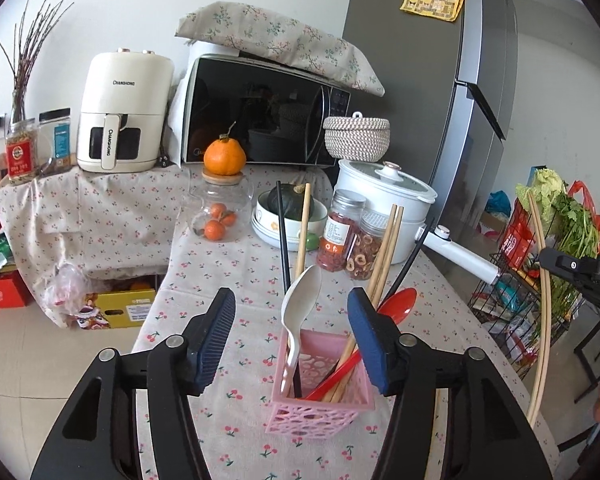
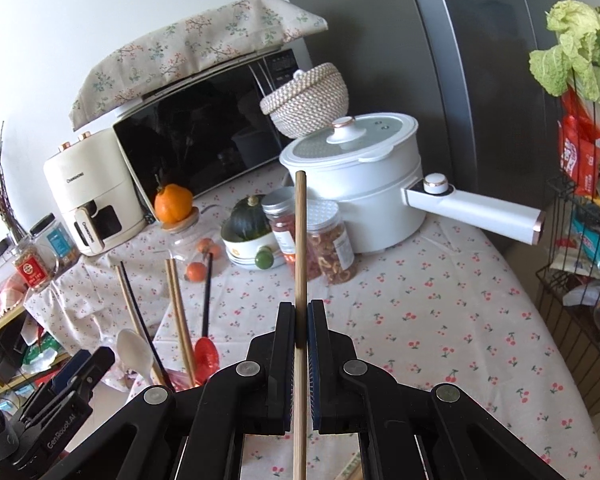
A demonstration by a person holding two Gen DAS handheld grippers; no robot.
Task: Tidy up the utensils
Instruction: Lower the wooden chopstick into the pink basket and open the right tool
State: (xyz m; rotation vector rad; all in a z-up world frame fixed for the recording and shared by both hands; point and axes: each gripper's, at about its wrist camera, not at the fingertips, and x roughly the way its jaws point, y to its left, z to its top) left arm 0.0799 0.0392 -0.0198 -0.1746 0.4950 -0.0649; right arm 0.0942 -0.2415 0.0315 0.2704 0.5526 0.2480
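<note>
My left gripper (image 1: 291, 334) has its fingers wide apart, and nothing is squeezed between them. The pink holder (image 1: 319, 384) stands on the cherry cloth (image 1: 236, 264) right in front of my left fingers, in the gap between them. My blue pads (image 1: 370, 340) do not press on it.

My right gripper (image 2: 301, 326) is shut tight on one wooden chopstick (image 2: 300, 264). The stick points up and away, past my fingertips. In the left view this gripper is far off to the right of the holder, and the stick looks bent by the lens.

Inside the holder stand a white spoon (image 1: 298, 304), a red spoon (image 1: 398, 304), some wooden chopsticks (image 1: 388, 248) and black chopsticks (image 1: 284, 232). They all lean and stick out of the top.

Behind the holder are two jars of dried snacks (image 1: 352, 240), and beside them a bowl with a dark green squash (image 1: 290, 204). To the left of the bowl is a glass jar with small oranges (image 1: 216, 216), with a big orange (image 1: 224, 156) on its lid. To the right of the snack jars is a white pot (image 1: 384, 196) with a long handle.

Further back stand a woven basket (image 1: 356, 138), a black microwave (image 1: 256, 116) under a flowery cloth, and a cream air fryer (image 1: 122, 116). A tall grey fridge (image 1: 452, 80) stands behind the pot.
</note>
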